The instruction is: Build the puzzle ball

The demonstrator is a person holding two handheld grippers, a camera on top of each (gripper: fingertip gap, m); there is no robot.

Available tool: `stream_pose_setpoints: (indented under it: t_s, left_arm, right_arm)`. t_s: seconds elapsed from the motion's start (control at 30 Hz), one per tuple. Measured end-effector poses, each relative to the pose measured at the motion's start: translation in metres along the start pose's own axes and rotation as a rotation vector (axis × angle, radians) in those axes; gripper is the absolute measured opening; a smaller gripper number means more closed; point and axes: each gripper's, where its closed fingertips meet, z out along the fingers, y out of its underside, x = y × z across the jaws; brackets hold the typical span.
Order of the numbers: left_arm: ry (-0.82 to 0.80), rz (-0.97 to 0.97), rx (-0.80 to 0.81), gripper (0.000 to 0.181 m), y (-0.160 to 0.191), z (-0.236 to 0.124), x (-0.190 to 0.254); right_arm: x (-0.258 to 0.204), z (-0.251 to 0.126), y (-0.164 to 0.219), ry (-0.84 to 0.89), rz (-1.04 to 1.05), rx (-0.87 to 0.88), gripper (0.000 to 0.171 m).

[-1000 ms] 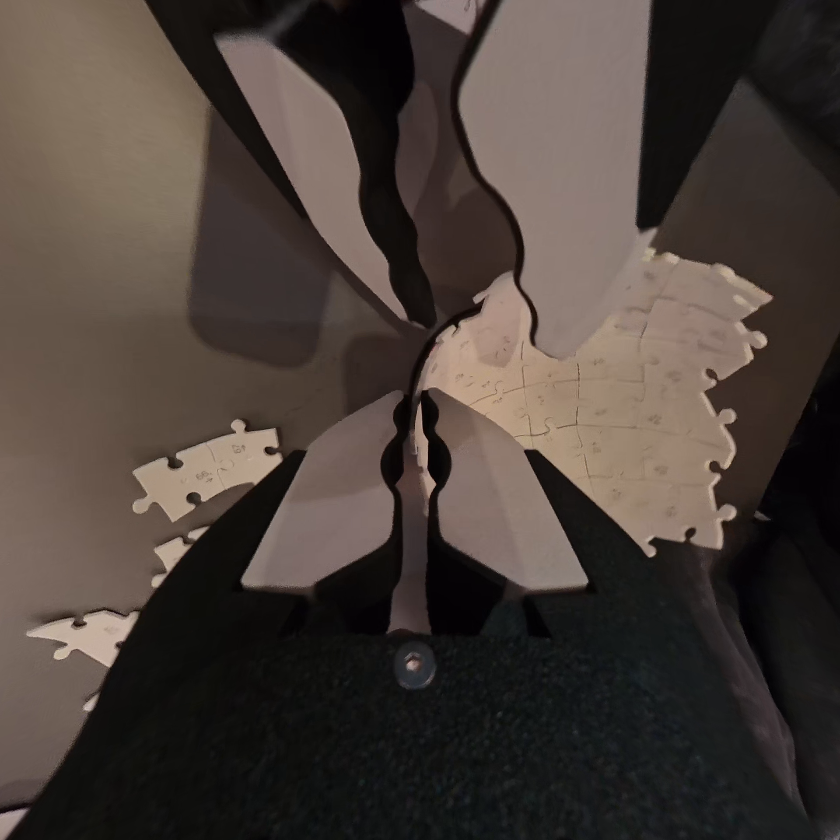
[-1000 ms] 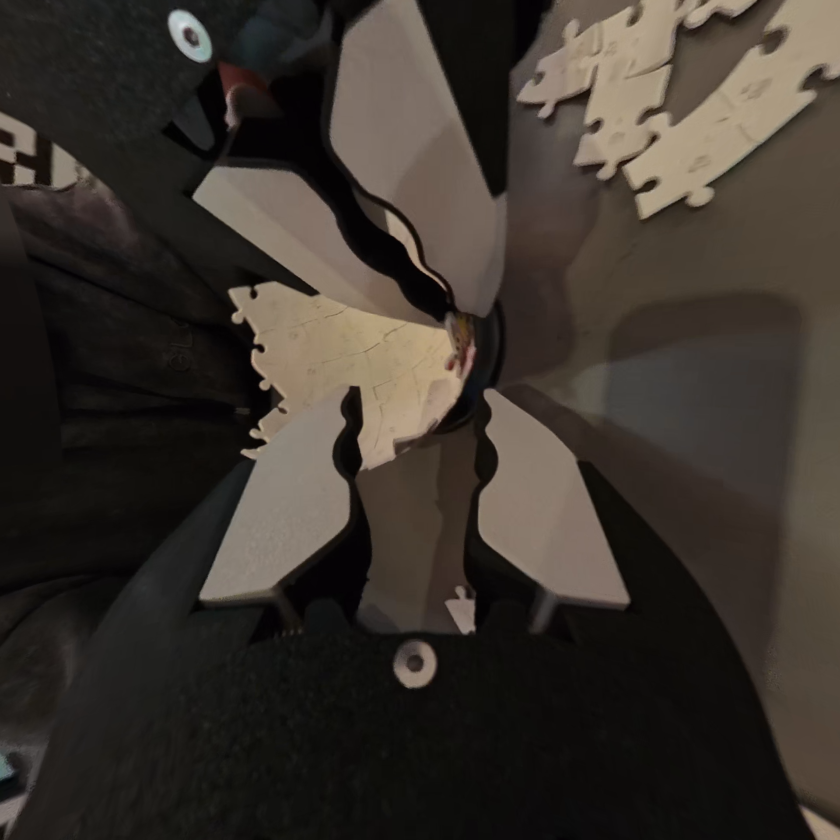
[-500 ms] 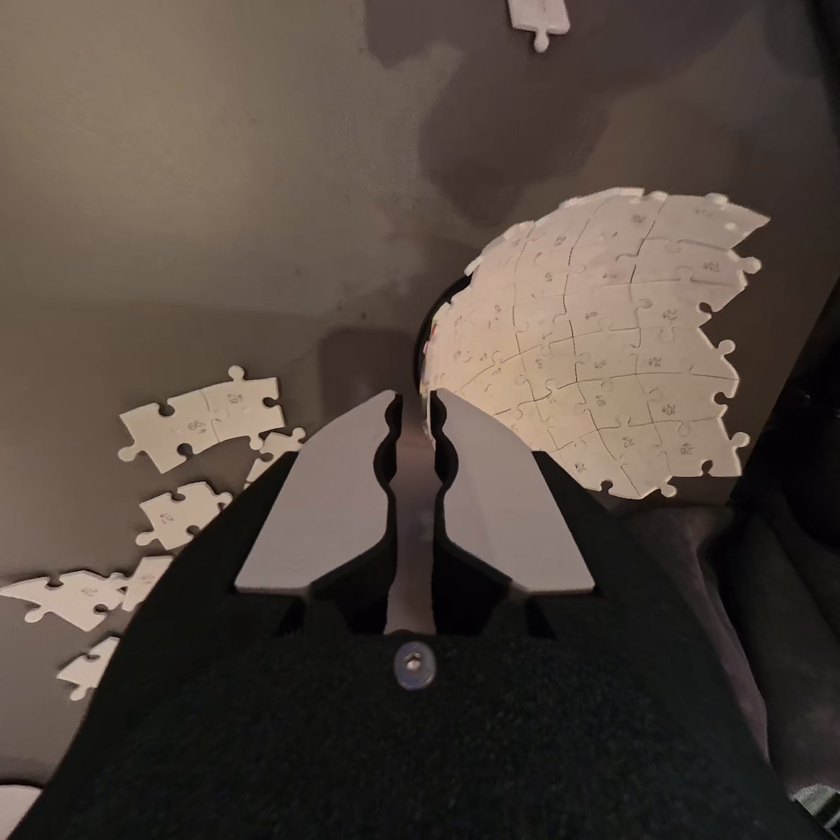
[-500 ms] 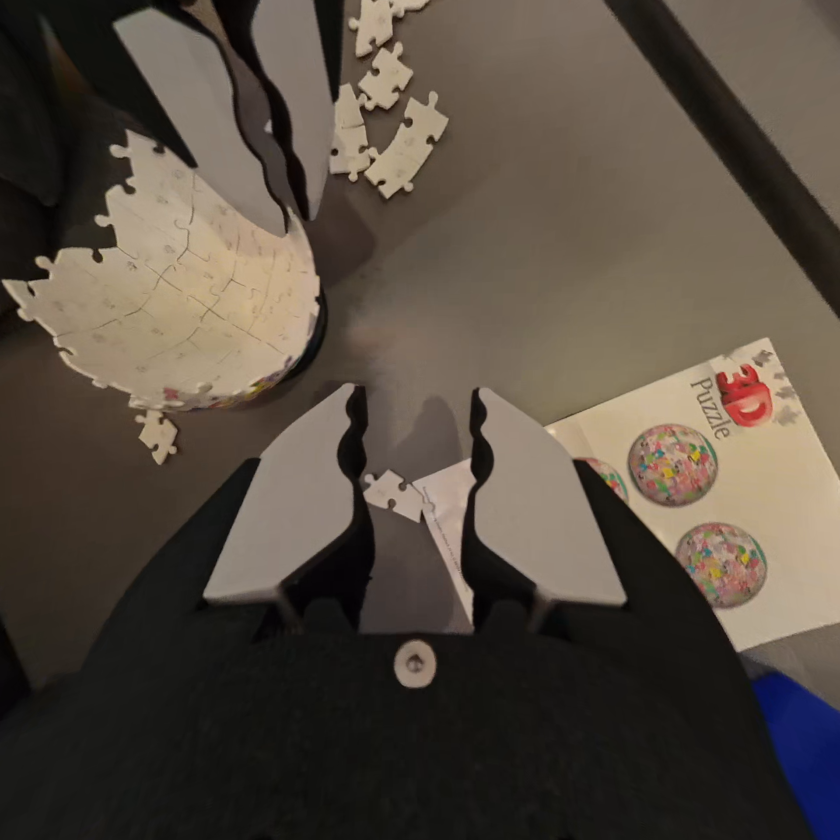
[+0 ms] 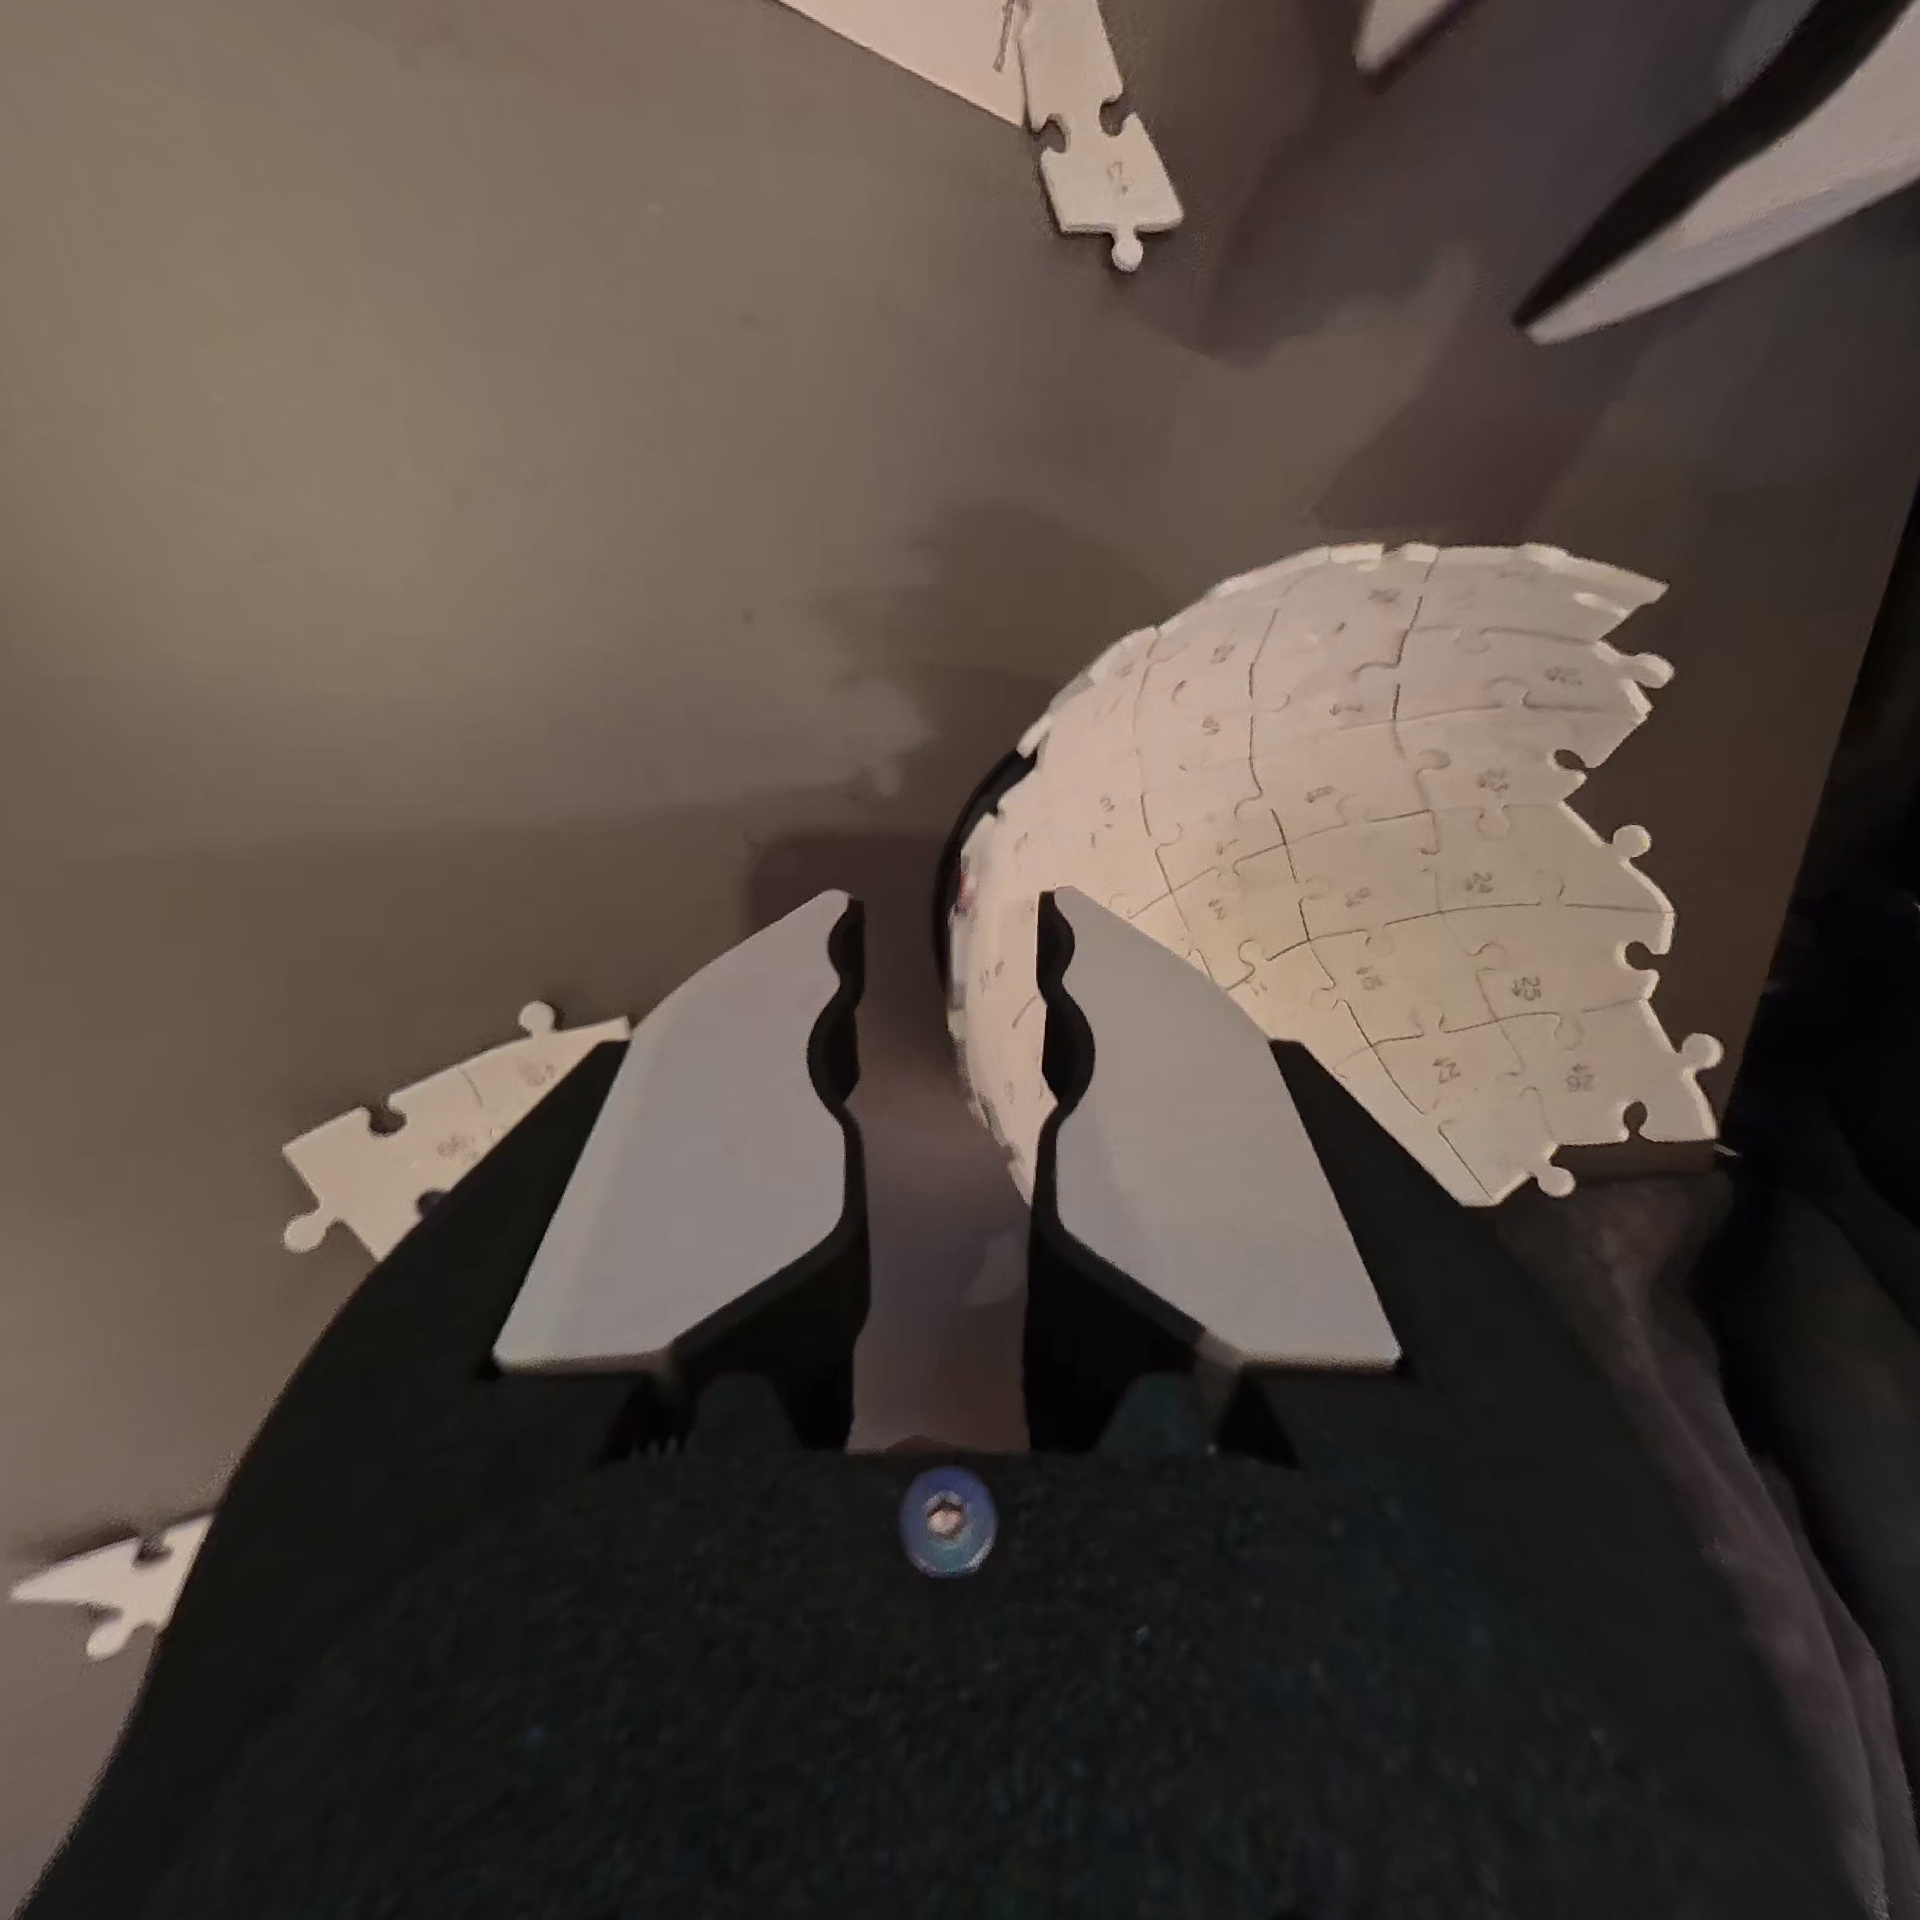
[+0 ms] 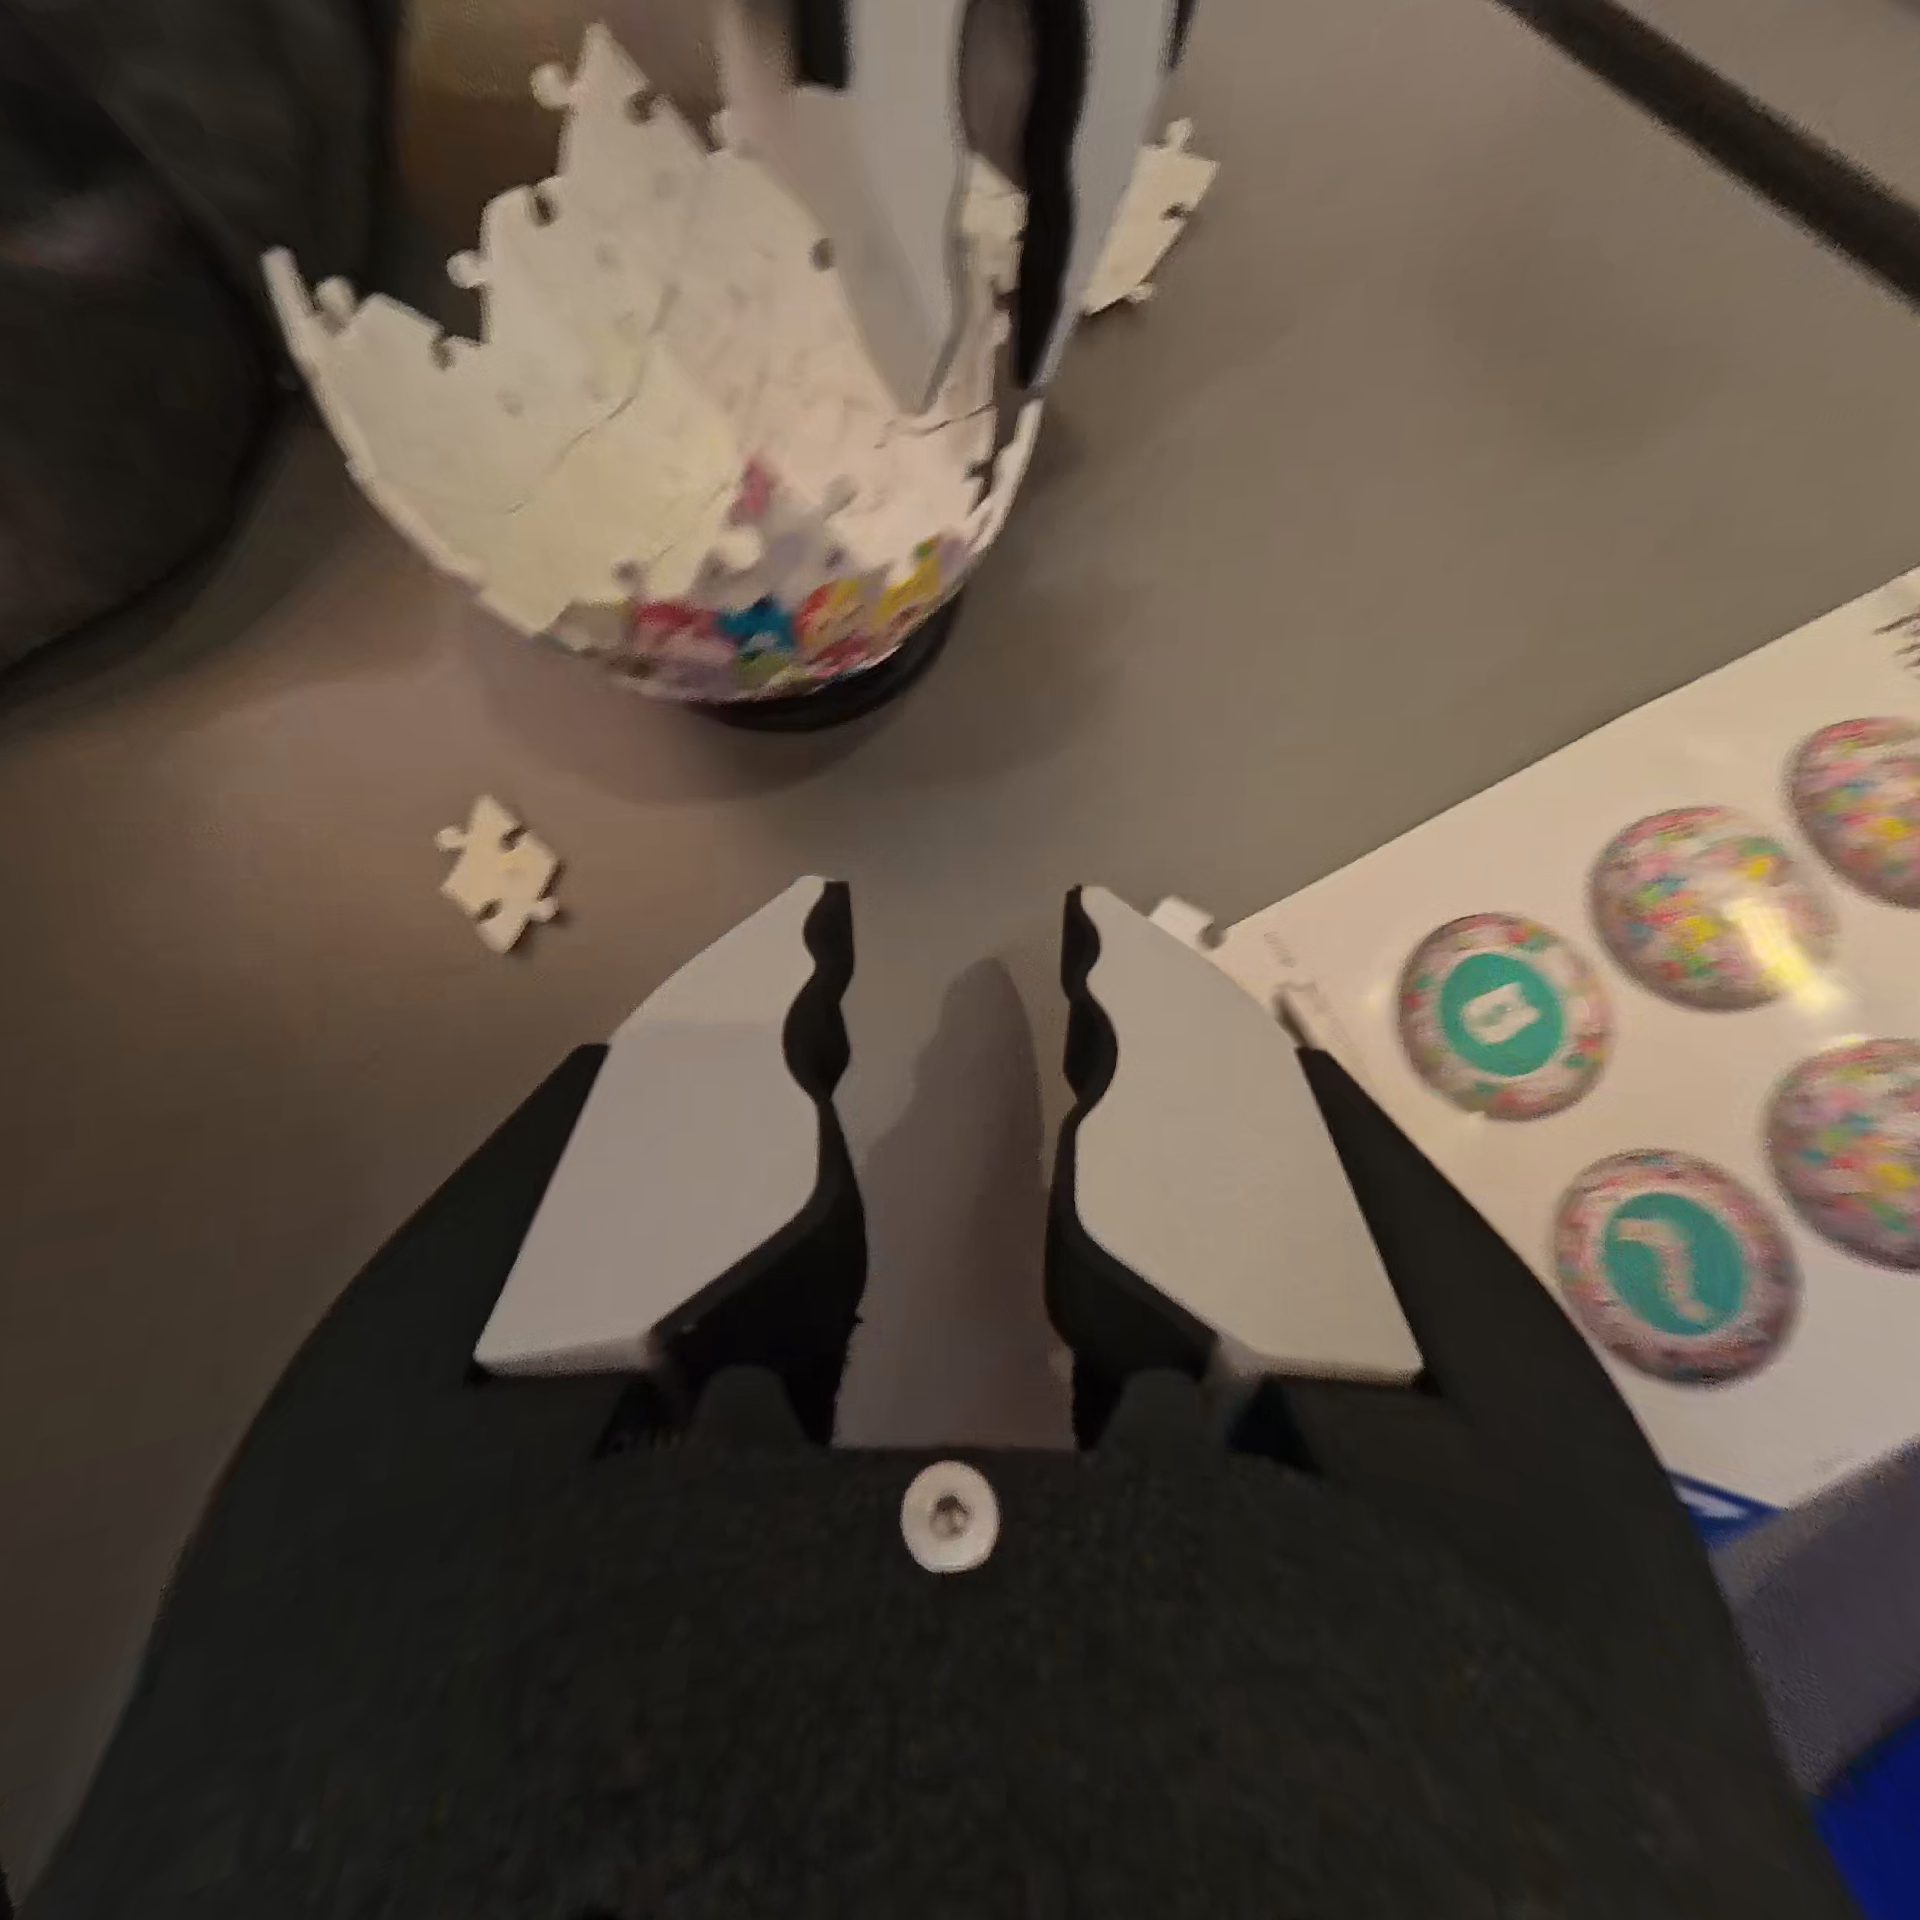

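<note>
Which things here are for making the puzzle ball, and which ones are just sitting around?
For the job:
- half-built puzzle ball on its black stand
- single loose piece
- joined loose pieces
- left tongs, open
- right tongs, open

Just lying about:
- picture sheet, maybe a guide
- grey table

Half-built puzzle ball beside an empty, parted left claw

The left claw (image 5: 951, 914) hangs over the grey table (image 5: 436, 540), jaws apart with nothing between them. The puzzle ball (image 5: 1382, 894), a white numbered shell with a jagged edge, sits just right of it. Loose pieces (image 5: 436, 1132) lie left; another piece (image 5: 1107, 171) lies far ahead.
</note>
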Motion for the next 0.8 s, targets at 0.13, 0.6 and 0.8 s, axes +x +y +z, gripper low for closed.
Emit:
stream_pose_setpoints:
  t_s: [0.13, 0.6, 0.8]
  left_arm:
    - [0.072, -0.02, 0.039, 0.031, -0.002, 0.003, -0.002]
    - [0.154, 0.01, 0.084, 0.002, -0.005, 0.001, 0.004]
    - [0.101, 0.04, 0.06, 0.002, -0.005, 0.002, 0.004]
  right_arm:
    - [-0.027, -0.006, 0.017, -0.102, -0.002, 0.033, 0.04]
    - [-0.05, -0.004, 0.018, -0.262, 0.02, 0.06, 0.039]
    - [-0.056, 0.002, 0.024, -0.266, -0.005, 0.021, 0.038]
